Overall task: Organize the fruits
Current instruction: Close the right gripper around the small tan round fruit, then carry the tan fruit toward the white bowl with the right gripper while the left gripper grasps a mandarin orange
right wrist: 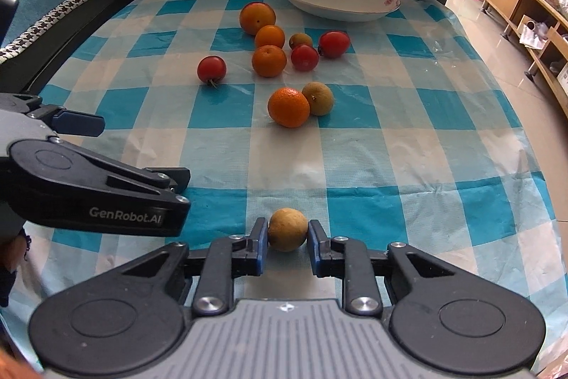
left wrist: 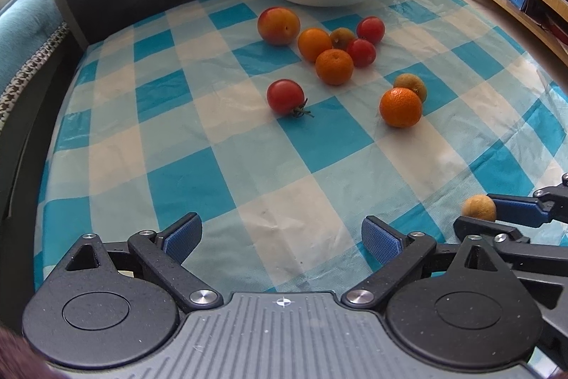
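— What are the right tongs (right wrist: 287, 245) doing?
— They sit low over the checked cloth (right wrist: 408, 144), pads pressed on both sides of a small brown fruit (right wrist: 287, 229).
— And the left tongs (left wrist: 282, 237)?
— Level, spread wide, nothing between them. Their side reads "GenRobot.AI".
— The other fruit?
— Oranges, tomatoes and brown fruits lie loose mid-cloth, just before the flowered plate (right wrist: 355, 11) at the far edge.

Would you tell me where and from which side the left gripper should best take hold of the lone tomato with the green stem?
Probably across the round middle of the tomato, from above, fingers left and right. Its stem lies toward the left gripper, and both flanks are clear of other fruit.
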A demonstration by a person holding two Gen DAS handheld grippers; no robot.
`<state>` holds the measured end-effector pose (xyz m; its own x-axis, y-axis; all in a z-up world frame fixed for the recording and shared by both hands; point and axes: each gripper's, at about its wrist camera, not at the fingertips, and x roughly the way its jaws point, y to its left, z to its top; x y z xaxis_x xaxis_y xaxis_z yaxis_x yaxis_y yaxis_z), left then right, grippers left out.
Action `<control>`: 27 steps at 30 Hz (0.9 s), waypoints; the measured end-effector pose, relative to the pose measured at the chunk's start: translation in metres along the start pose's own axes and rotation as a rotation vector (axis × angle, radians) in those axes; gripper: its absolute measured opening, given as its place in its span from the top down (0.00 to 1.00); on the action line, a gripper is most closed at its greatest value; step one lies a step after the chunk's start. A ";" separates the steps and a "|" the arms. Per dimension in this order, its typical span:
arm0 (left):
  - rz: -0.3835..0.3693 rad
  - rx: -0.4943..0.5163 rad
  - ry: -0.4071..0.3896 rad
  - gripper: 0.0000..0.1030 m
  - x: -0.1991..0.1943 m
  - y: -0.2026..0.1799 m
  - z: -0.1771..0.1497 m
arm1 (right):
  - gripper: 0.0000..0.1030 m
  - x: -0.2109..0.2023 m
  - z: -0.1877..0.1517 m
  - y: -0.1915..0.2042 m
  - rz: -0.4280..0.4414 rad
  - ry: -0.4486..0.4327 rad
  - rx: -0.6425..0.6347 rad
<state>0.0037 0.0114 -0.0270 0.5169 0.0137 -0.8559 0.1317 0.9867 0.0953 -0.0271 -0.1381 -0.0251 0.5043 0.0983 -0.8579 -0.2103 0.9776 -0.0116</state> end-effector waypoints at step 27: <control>-0.205 0.136 -0.112 0.28 0.026 -0.051 0.059 | 0.73 -0.012 0.024 -0.076 0.051 -0.055 0.180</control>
<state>0.0603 -0.0483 -0.0242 0.5571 -0.2093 -0.8036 0.3513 0.9363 -0.0003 0.0027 -0.2092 -0.0020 0.5430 0.1540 -0.8255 -0.0861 0.9881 0.1277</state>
